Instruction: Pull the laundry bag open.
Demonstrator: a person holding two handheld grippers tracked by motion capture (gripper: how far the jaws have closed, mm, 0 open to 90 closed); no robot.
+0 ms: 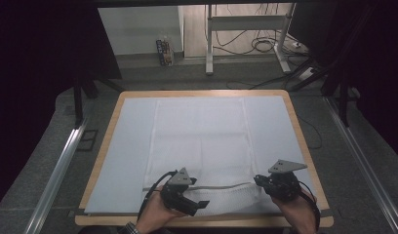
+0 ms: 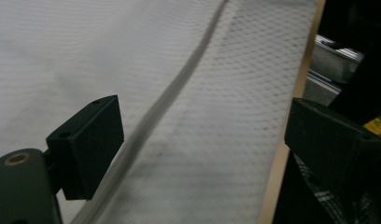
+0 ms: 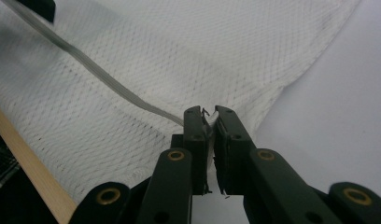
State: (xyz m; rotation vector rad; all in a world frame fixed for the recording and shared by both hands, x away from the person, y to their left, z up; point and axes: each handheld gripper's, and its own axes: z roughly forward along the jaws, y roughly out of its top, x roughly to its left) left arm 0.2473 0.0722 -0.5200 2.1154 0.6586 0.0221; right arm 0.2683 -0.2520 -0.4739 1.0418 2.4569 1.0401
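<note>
A white mesh laundry bag with a grey zipper band lies flat in the middle of the bench, and its zipper end reaches the near edge of the bench. The right claw is at the near right corner of the bag, and its 2 jaws are closed tight on the mesh there, at the end of the zipper band. The left claw stands wide with nothing between its jaws, above the bag near its near left corner.
</note>
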